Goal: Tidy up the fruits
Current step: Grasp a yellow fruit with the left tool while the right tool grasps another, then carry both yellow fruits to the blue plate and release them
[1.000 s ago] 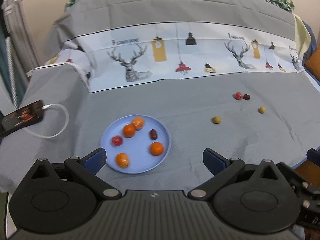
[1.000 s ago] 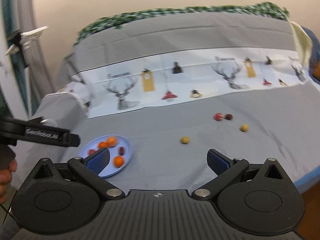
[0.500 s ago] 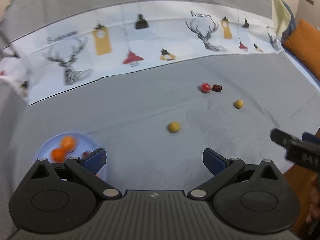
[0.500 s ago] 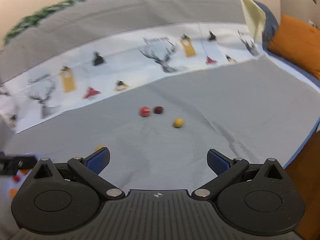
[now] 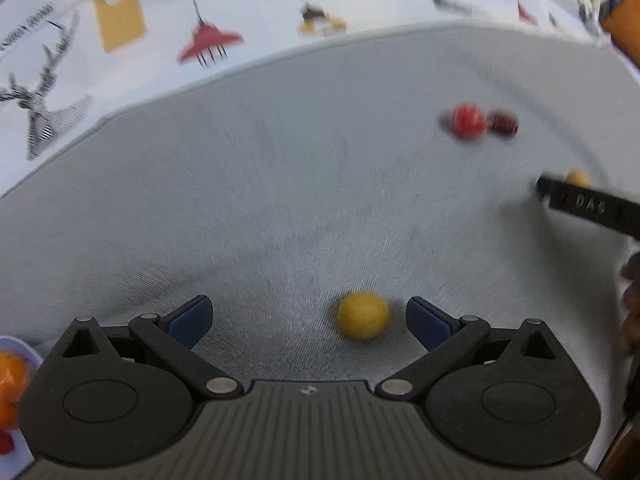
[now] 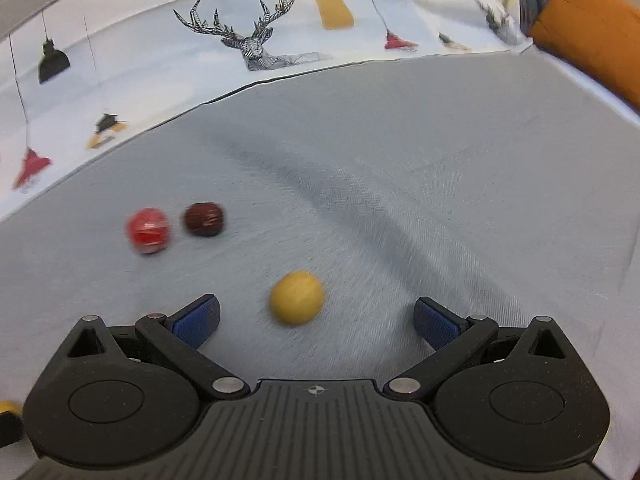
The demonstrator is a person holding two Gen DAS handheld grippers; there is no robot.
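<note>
In the left wrist view my left gripper [image 5: 308,318] is open, with a yellow fruit [image 5: 362,315] on the grey cloth between its fingertips, nearer the right one. A red fruit [image 5: 468,122] and a dark brown fruit [image 5: 503,123] lie farther right. The blue plate [image 5: 20,350] with orange fruits [image 5: 12,372] shows at the lower left edge. In the right wrist view my right gripper [image 6: 316,318] is open, with another yellow fruit [image 6: 296,297] just ahead between its fingertips. The red fruit [image 6: 148,230] and the dark brown fruit [image 6: 204,219] lie to its left.
A white printed cloth with deer and lamps [image 6: 256,40] covers the back of the bed. An orange cushion [image 6: 592,28] lies at the far right. A finger of the right gripper [image 5: 588,204] reaches into the left wrist view from the right edge.
Both grippers have moved forward and down toward the loose fruits. Each yellow fruit is now close between a gripper's open fingers. The plate has slid to the left edge of the left view.
</note>
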